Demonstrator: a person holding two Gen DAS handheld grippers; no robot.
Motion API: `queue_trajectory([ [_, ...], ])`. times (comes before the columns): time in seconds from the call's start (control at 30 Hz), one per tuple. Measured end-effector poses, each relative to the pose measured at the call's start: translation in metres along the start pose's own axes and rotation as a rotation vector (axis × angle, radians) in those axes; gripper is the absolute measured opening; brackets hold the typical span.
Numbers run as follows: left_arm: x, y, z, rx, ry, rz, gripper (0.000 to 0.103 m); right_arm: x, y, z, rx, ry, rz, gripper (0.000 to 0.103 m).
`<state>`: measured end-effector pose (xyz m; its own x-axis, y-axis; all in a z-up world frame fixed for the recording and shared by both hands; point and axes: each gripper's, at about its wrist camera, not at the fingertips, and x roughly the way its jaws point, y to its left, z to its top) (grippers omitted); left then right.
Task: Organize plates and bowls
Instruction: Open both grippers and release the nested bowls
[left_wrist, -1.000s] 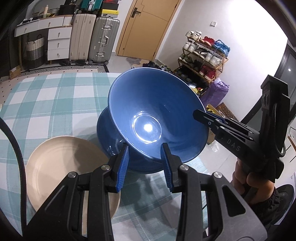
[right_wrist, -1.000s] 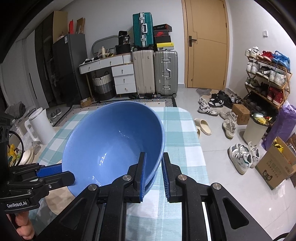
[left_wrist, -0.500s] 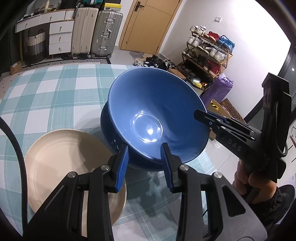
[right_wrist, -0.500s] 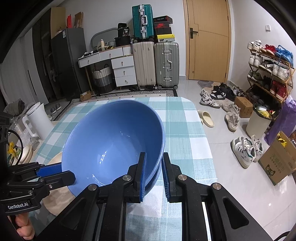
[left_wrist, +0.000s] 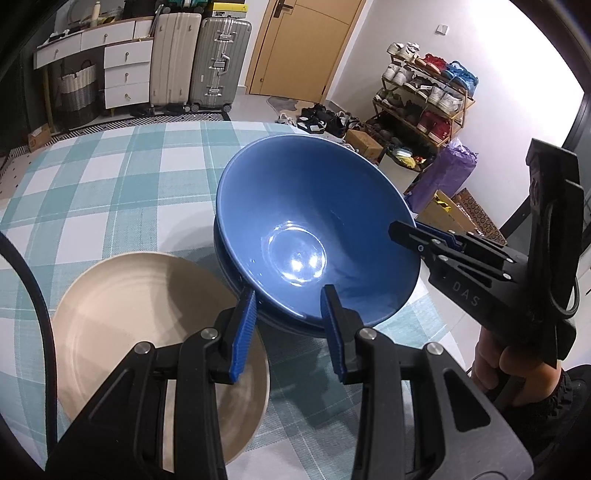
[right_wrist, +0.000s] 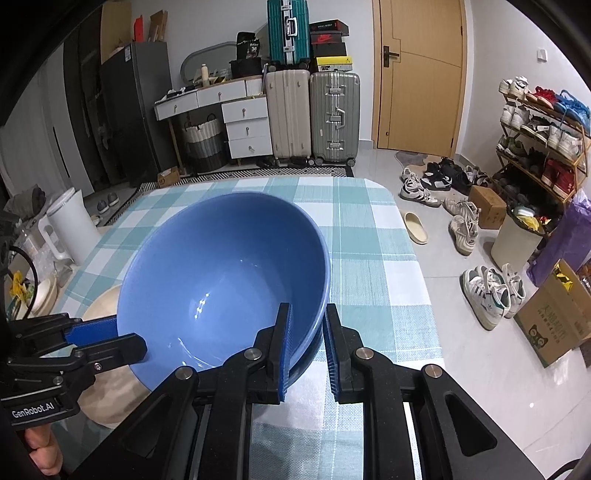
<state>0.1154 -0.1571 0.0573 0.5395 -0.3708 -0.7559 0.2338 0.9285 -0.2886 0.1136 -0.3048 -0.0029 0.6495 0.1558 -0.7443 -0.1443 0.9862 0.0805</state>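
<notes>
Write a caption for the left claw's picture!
Two claws set a blue bowl into another, beside a plate.

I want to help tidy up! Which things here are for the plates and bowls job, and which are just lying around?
For the job:
- top blue bowl, held by both grippers
- second blue bowl under it
- beige plate

Just lying around:
- suitcases
- shoe rack
- white kettle
- cardboard box

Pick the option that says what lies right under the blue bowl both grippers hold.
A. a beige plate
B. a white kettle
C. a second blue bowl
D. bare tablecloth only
C: under the held blue bowl, the rim of a second blue bowl shows; the beige plate lies beside them.
</notes>
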Motion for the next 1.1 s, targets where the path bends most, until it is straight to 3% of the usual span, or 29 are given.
queue_trajectory([
  [0.9,0.008,0.010,-0.002,-0.022,0.013,0.008,0.033,0.007,0.001,-0.011,-0.003,0.020,-0.017,0.019],
  [0.97,0.007,0.010,-0.003,-0.024,0.010,0.008,0.037,0.007,0.000,-0.011,-0.005,0.022,-0.018,0.021],
  [1.1,0.006,0.013,-0.001,-0.024,0.005,0.013,0.055,0.007,-0.005,-0.010,0.042,0.032,0.033,0.029],
])
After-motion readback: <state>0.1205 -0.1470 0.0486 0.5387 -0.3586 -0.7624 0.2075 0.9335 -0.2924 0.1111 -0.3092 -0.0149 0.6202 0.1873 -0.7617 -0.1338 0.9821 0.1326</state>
